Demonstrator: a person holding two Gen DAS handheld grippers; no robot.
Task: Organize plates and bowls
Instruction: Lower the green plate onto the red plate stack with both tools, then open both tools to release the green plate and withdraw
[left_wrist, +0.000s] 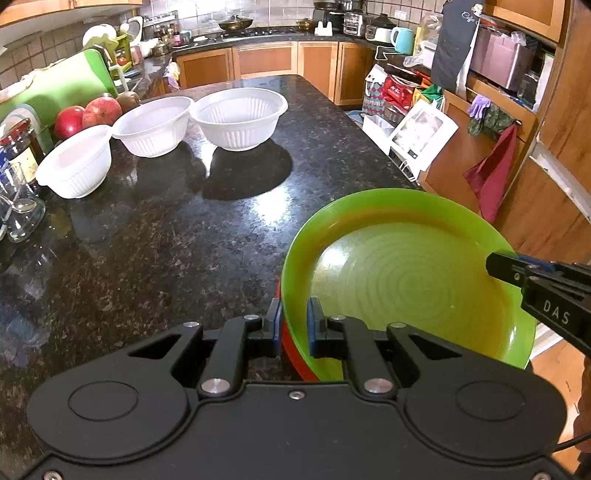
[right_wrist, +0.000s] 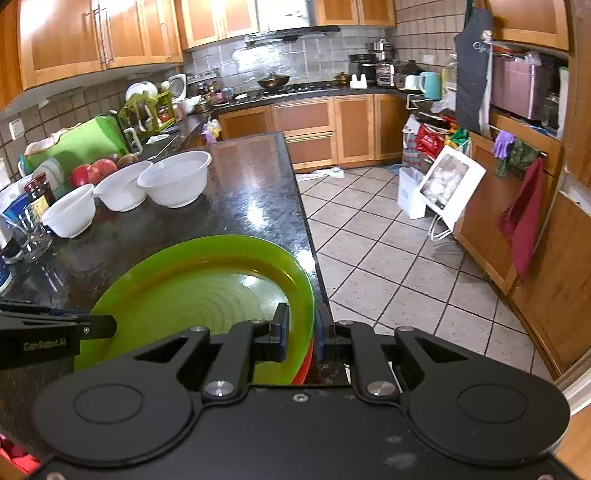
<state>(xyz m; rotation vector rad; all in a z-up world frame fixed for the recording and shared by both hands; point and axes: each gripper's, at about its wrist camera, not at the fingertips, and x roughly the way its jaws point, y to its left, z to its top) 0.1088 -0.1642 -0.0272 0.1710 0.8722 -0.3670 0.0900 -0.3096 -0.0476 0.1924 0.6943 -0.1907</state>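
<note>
A green plate (left_wrist: 406, 280) (right_wrist: 192, 295) lies on top of a red plate (left_wrist: 291, 350) (right_wrist: 304, 365), of which only the rim shows. My left gripper (left_wrist: 294, 314) is shut on the stack's left rim, and it also shows in the right wrist view as the left gripper (right_wrist: 107, 326). On the opposite rim my right gripper (right_wrist: 302, 321) is shut, and its tip shows in the left wrist view as the right gripper (left_wrist: 495, 264). The stack hangs at the counter's near right edge. Three white ribbed bowls (left_wrist: 238, 118) (left_wrist: 153, 125) (left_wrist: 77, 162) stand apart in a row at the far left.
The dark granite counter (left_wrist: 166, 240) ends at a right edge (right_wrist: 306, 221) above the tiled floor. Apples (left_wrist: 92, 114), a jar (left_wrist: 22, 147) and a glass (left_wrist: 22, 218) crowd the left side. A green board (left_wrist: 62, 88) leans behind them.
</note>
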